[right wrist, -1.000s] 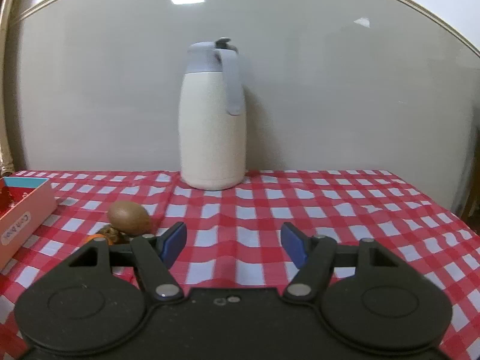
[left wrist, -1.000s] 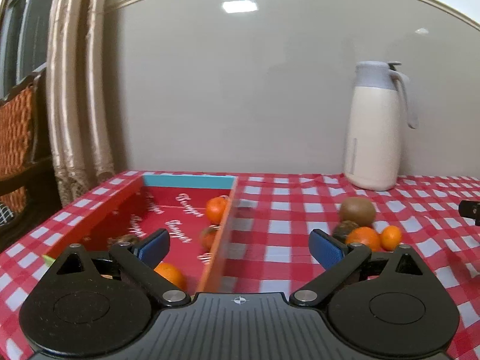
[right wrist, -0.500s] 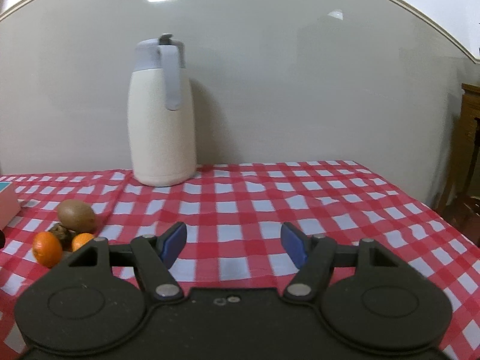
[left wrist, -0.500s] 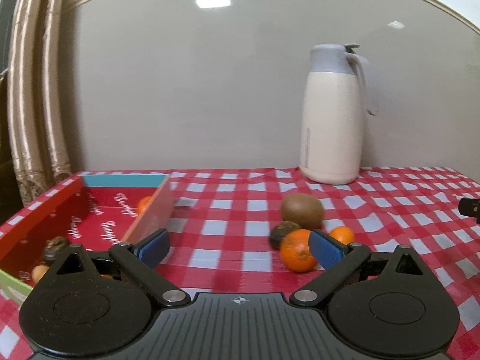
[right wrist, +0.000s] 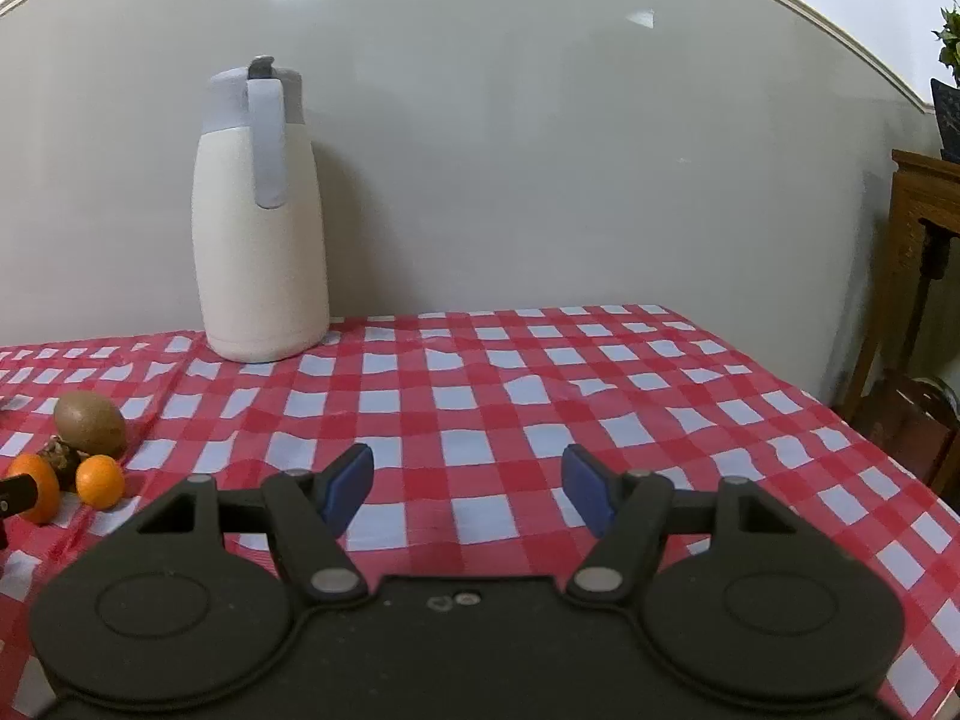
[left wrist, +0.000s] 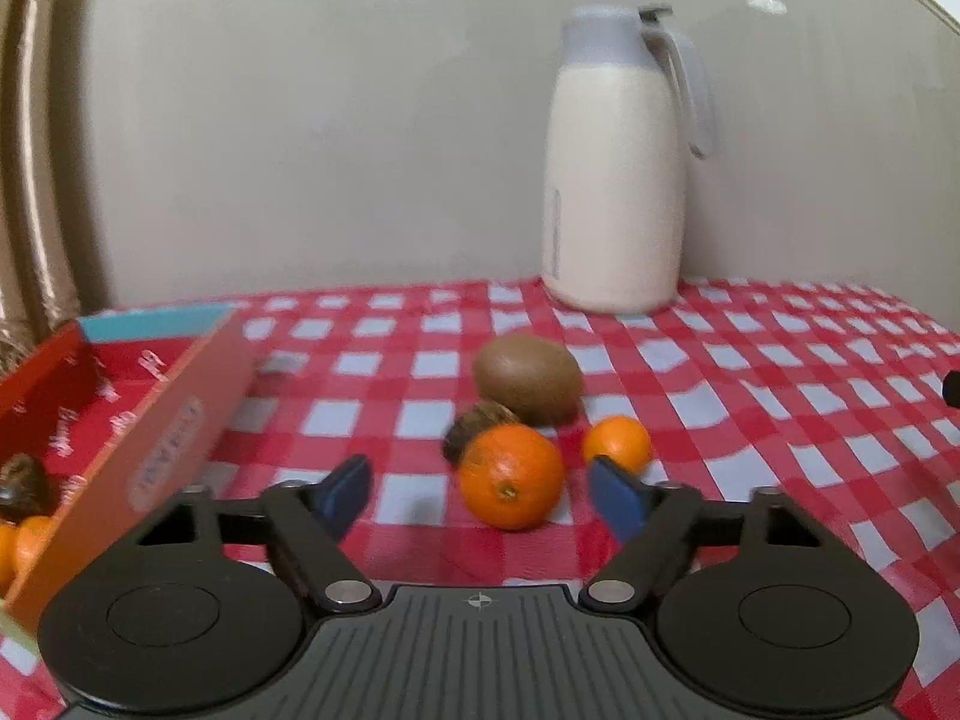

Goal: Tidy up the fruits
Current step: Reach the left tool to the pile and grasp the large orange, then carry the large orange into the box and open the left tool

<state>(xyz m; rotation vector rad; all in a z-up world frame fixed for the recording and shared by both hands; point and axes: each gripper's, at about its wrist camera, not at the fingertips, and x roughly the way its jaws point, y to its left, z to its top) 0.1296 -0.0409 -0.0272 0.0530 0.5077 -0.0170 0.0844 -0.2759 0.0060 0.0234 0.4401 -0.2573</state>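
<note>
In the left wrist view a large orange (left wrist: 510, 476) lies on the checked cloth just ahead of my left gripper (left wrist: 480, 495), between its blue pads but untouched; the jaws are closing. Behind it sit a dark walnut-like fruit (left wrist: 474, 432), a brown kiwi (left wrist: 527, 378) and a small orange (left wrist: 618, 443). The red box (left wrist: 168, 420) at the left holds oranges (left wrist: 24, 540) and a dark fruit (left wrist: 24, 480). My right gripper (right wrist: 467, 489) hovers open over bare cloth, with the kiwi (right wrist: 90, 423) and small orange (right wrist: 100, 481) far to its left.
A tall cream jug with a grey lid (left wrist: 618, 168) stands against the wall at the back of the table. A wooden cabinet (right wrist: 918, 276) stands beyond the table's right edge (right wrist: 852, 420). A curtain (left wrist: 36, 180) hangs at the left.
My left gripper has swung right from the red box to the loose fruit, and its jaws have narrowed. The right gripper's view has also shifted right, leaving the fruit at its left edge.
</note>
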